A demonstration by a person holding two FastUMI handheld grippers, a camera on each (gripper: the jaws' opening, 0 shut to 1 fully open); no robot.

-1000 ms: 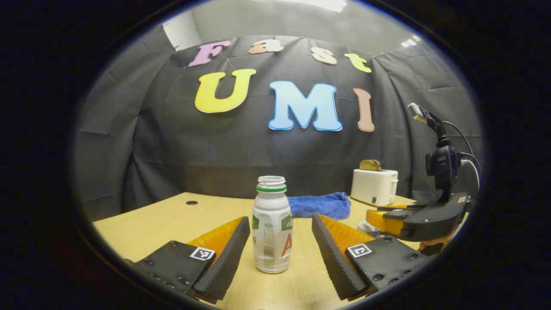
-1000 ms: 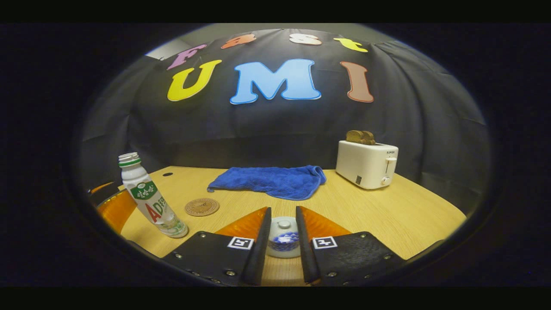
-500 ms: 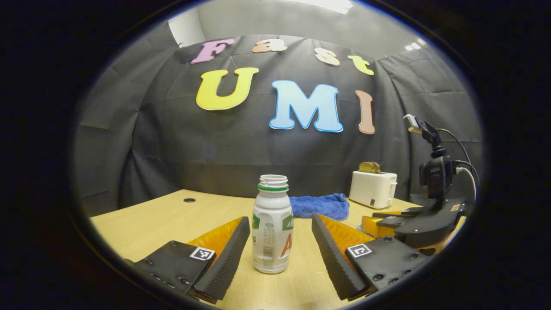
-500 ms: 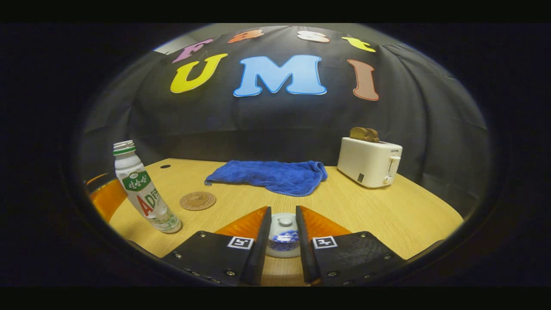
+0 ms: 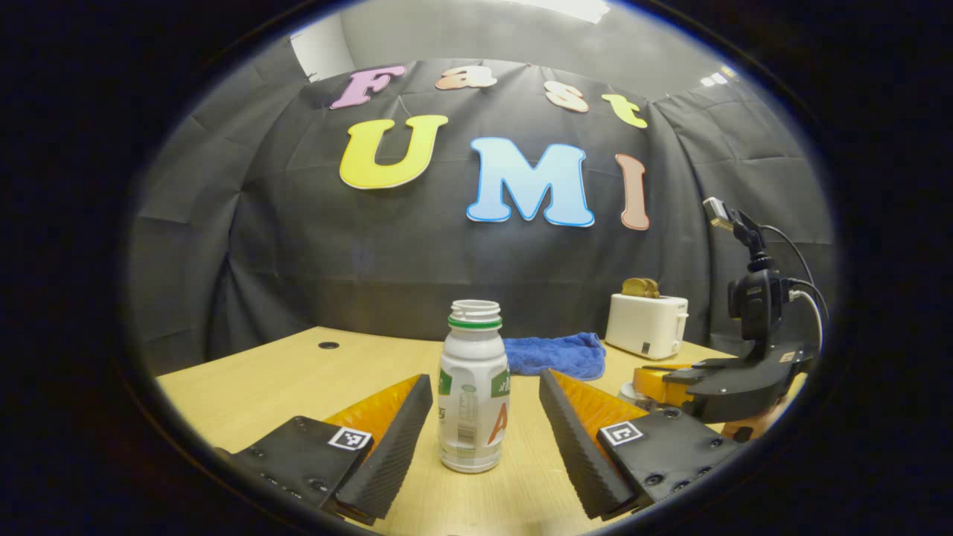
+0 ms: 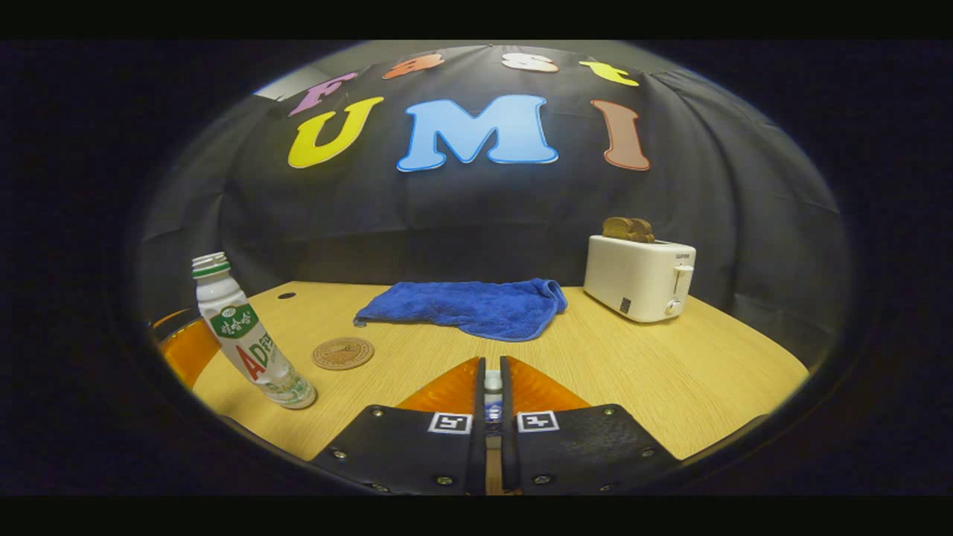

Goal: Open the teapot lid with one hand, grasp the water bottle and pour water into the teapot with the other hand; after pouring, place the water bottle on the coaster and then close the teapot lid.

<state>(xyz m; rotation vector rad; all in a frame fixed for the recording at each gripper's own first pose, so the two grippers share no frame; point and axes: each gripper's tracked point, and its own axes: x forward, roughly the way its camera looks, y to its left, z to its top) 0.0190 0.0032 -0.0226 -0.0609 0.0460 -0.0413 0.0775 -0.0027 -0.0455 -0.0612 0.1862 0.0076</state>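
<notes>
- Left gripper view: left gripper (image 5: 476,439) spread wide apart around the uncapped white plastic water bottle (image 5: 471,398), upright on the wooden table (image 5: 260,380), untouched; right gripper (image 5: 670,383) at 3 o'clock.
- Right gripper view: right gripper (image 6: 492,398) clamped on the white teapot lid knob (image 6: 492,383); bottle at 9 o'clock, round cork coaster (image 6: 342,353) beside it.

- Ahead of me a blue towel (image 6: 465,307) lies rumpled on the tabletop (image 6: 670,372), toward its far edge.
- Right of that towel stands a white toaster (image 6: 639,277), apart from it, brown bread (image 6: 628,228) poking from its top.
- Left of the towel, a small dark hole (image 6: 287,295) in the tabletop.
</notes>
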